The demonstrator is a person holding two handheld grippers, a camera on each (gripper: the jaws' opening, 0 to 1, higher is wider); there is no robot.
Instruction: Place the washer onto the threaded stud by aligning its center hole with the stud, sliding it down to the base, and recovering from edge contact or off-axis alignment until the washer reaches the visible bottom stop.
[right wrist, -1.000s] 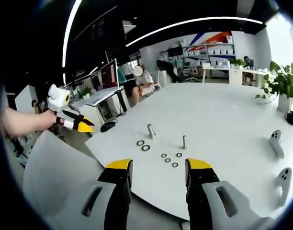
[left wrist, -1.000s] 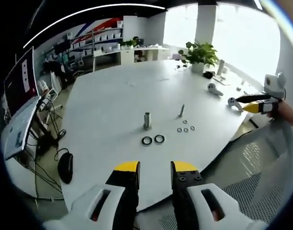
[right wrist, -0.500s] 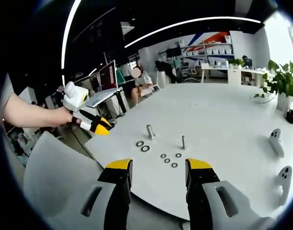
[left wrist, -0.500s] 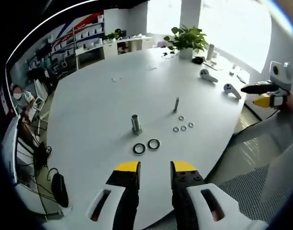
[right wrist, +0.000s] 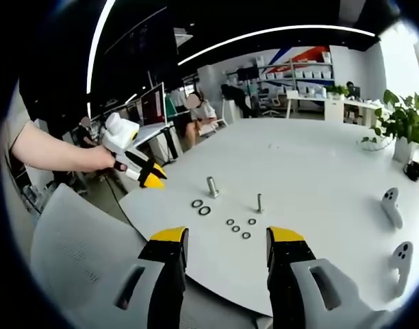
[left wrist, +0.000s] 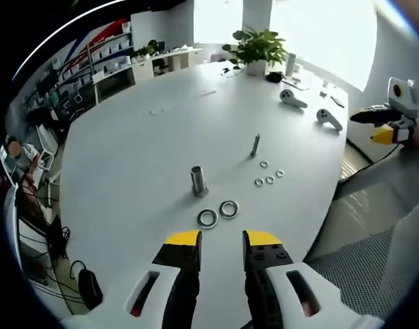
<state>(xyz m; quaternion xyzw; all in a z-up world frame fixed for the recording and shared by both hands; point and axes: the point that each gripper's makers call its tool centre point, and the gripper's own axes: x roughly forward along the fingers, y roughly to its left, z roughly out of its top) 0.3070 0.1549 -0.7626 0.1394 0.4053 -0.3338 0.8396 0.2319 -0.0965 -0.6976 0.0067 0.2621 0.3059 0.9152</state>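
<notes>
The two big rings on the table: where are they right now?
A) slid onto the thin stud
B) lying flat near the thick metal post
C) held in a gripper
B: the two big rings lie flat on the table beside the thick metal post.

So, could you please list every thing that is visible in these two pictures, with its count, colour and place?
Table: one, white, round, holds all the parts.
Thick stud: one, metallic, upright near the table's middle.
Thin stud: one, metallic, upright, apart from the thick one.
Large washers: two, silver, flat, side by side before the thick stud.
Small washers: four, silver, flat by the thin stud.
Controllers: two, white, at the table's edge.
Plant: one, green, white pot, far side.
Chair: one, grey mesh, beside the table.
Left gripper: yellow-tipped, open, empty.
Right gripper: yellow-tipped, open, empty.
</notes>
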